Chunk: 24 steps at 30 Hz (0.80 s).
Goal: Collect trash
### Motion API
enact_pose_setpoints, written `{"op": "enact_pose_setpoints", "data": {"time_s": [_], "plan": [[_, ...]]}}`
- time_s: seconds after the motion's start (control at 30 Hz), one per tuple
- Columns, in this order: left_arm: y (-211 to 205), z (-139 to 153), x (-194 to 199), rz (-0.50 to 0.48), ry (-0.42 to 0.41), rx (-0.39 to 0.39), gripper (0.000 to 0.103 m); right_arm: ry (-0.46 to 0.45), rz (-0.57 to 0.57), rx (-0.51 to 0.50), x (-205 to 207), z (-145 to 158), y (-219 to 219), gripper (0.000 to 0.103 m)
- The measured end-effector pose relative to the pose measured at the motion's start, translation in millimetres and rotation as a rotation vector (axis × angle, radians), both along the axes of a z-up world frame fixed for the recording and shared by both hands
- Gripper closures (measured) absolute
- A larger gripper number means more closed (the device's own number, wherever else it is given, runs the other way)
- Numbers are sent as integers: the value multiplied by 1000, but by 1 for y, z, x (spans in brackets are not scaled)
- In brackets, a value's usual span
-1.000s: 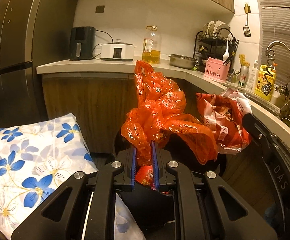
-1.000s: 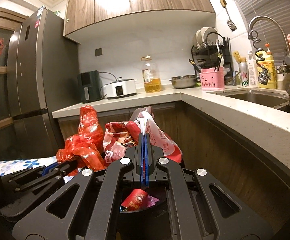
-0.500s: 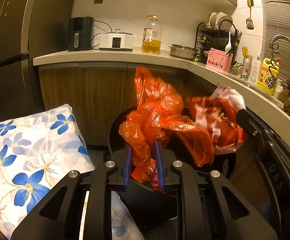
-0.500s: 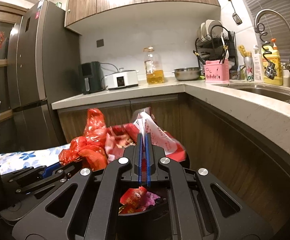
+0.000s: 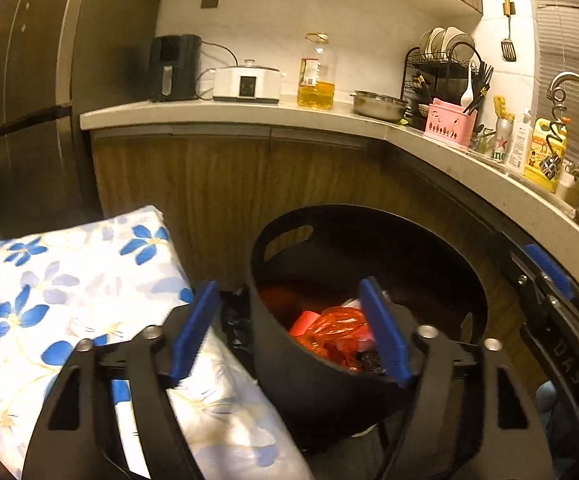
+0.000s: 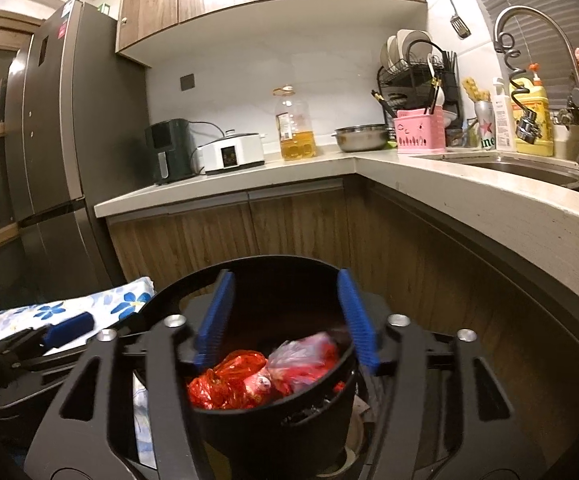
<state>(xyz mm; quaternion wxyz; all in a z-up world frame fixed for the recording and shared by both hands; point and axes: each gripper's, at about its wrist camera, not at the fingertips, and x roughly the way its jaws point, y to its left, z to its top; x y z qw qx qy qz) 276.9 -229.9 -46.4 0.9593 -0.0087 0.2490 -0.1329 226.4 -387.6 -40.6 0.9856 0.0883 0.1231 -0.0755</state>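
Observation:
A black round trash bin (image 5: 369, 232) stands on the floor by the wooden cabinets; it also shows in the right wrist view (image 6: 277, 412). An orange plastic bag (image 5: 335, 324) lies inside it, also seen from the right wrist (image 6: 225, 384), next to a red and white bag (image 6: 305, 364). My left gripper (image 5: 289, 332) is open and empty, its jaws straddling the bin's left rim. My right gripper (image 6: 285, 316) is open and empty above the bin. The right gripper shows at the right edge of the left wrist view (image 5: 549, 280).
A blue-flowered white pillow (image 5: 49, 300) lies left of the bin. A tall fridge (image 6: 57, 140) stands at left. The counter (image 6: 469, 196) wraps from back to right with appliances, an oil bottle (image 5: 315, 76), a dish rack and a sink tap (image 6: 529, 40).
Both grippers have opened and let go of their bags. The orange bag and the red and white bag have dropped into the bin.

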Motion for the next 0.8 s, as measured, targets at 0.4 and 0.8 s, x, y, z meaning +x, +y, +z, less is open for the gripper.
{"op": "enact_pose_setpoints", "data": {"time_s": [0.4,0.8], "plan": [[33,21,-47,88,-84,87,6,91,1,-39,-33,12,28,11],[74,31,-111,103,-88,52,6,89,61,-99,-94,37,76,8]]}}
